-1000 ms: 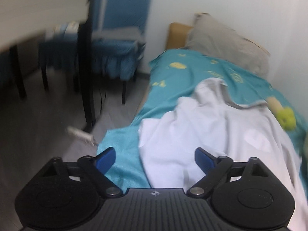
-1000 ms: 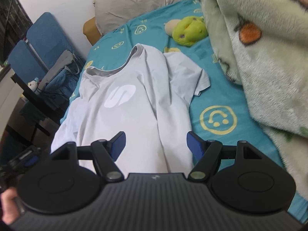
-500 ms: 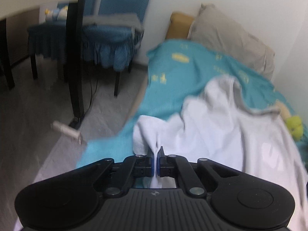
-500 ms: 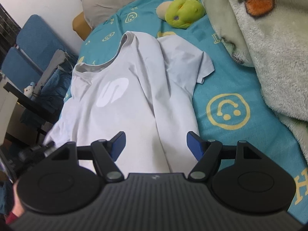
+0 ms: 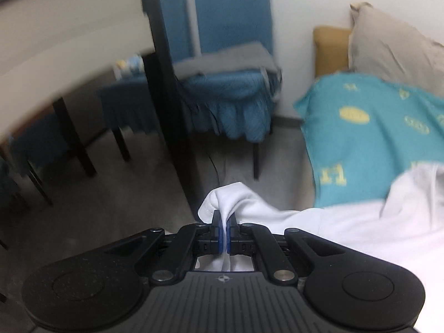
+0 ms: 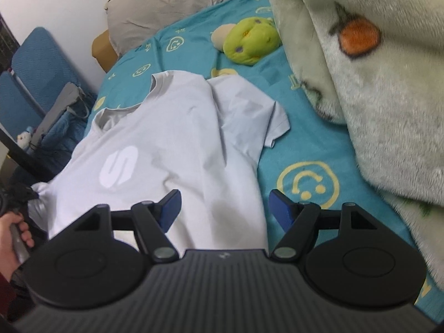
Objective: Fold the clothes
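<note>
The white T-shirt lies front up on the teal smiley-print bedsheet, collar toward the pillow, a pale logo on its chest, one short sleeve spread toward the fleece blanket; only the right wrist view shows this whole spread, along with the green plush toy beyond the collar and the grey pillow at the head of the bed; the left wrist view shows instead the close grip: the left gripper has its blue pads pressed together on a bunched fold of the shirt's edge, held off the side of the bed above the floor, with a blue chair and a dark table leg behind; the right gripper hangs over the shirt's lower part with its jaws wide apart, nothing between them; a hand shows at the left edge of the right view.
</note>
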